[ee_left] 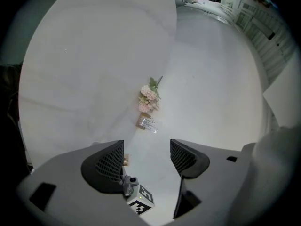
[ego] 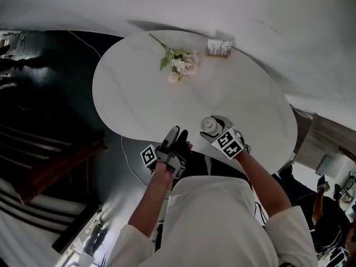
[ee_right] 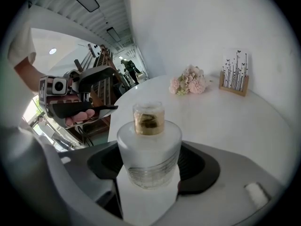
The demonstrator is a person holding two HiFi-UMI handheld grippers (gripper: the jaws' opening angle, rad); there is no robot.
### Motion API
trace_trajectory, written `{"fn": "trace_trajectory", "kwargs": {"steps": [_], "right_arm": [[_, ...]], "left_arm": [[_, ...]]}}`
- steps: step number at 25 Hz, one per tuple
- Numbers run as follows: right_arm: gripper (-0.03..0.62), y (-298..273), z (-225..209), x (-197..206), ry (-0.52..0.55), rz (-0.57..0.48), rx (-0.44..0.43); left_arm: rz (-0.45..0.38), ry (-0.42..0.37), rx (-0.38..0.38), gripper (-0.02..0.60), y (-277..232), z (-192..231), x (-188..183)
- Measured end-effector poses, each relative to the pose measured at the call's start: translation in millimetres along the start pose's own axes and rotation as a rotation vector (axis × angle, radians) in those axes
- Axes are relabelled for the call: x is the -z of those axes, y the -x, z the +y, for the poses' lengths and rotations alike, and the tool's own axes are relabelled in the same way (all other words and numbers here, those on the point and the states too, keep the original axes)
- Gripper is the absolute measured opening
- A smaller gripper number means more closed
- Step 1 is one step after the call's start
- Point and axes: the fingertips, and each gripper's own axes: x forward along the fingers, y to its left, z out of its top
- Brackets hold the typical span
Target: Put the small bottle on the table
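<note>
**Bottle clamped in the right hand-held gripper at the counter's near edge**

Our right hand-held gripper [ee_right: 149, 167] has its jaws closed on the bottle [ee_right: 148, 142], one dark pad pressed against each side of the frosted body. The bottle stands upright in the grip. Its clear cap, with gold showing inside, points up and clears the pads. In the head view the bottle sits over the near edge of the white round counter [ego: 133, 88], just inside the rim. We cannot tell whether its base touches the surface.

Our left hand-held gripper [ee_left: 146, 157] has its jaws apart with nothing between them. Through the gap we see only bare counter. In the head view it hangs just beside the right one, off the counter's near rim and over the dark floor [ego: 39, 110]. The two are close but not touching.

Farther out, on the far half of the counter, lies a small bunch of pink flowers [ego: 181, 64], its stem pointing towards the far left. Just right of the flowers, near the far rim by the white wall [ego: 300, 32], stands a small card stand [ego: 219, 48], upright and apart from the flowers.
</note>
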Motion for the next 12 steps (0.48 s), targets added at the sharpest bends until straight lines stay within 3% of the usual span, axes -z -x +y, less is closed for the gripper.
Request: {"fn": "trace_trajectory", "kwargs": {"steps": [12], "right_arm": [[0.345,-10,-17,14,0.022,-0.018,0.04]], "left_arm": [[-0.012,-0.033,-0.014,0.305,11,1,5]]}}
